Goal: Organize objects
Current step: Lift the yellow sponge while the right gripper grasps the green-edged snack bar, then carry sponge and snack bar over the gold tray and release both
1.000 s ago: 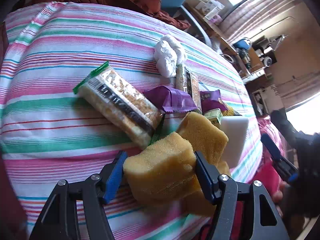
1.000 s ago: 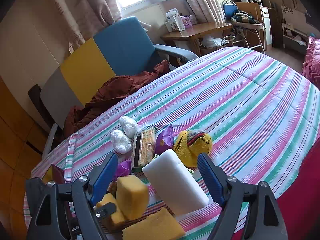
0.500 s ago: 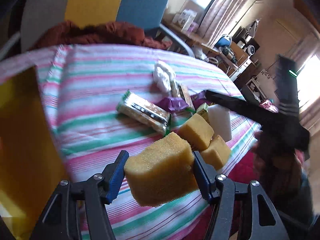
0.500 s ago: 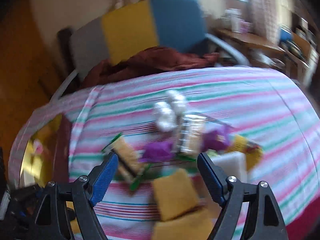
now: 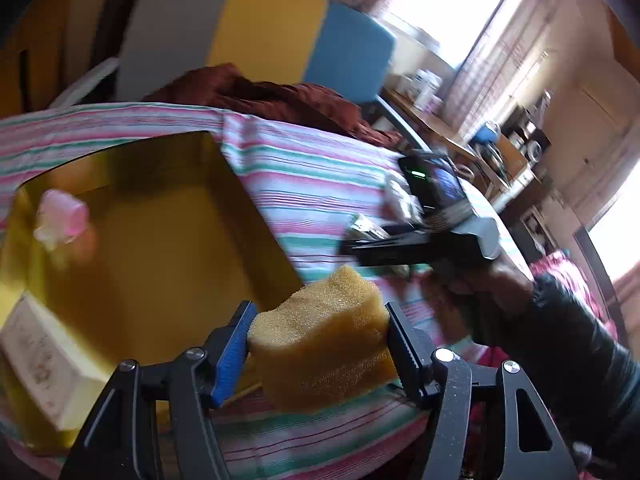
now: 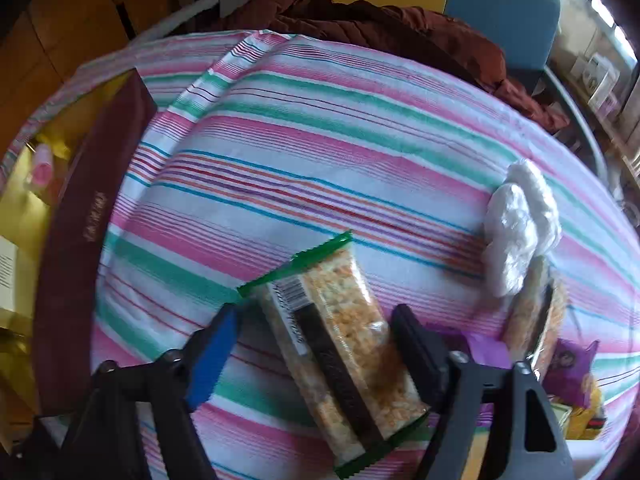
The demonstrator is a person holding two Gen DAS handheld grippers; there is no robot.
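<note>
Carrying the yellow sponge (image 5: 320, 336) clamped in the left hand-held gripper (image 5: 318, 338) beside the gold box (image 5: 168, 232), the person may drop it short on the box rim. The right hand-held gripper (image 6: 316, 354) is closing around the rice-cracker packet (image 6: 340, 360), not yet pressing; the slippery wrapper could twist away. The surface (image 6: 320, 140) wears a striped cloth; an armchair (image 5: 280, 36) and bright windows stand behind.

A grey, yellow and blue chair (image 5: 264, 36) stands behind the striped bedspread (image 6: 320, 152); bright windows (image 5: 452, 12) beyond.
</note>
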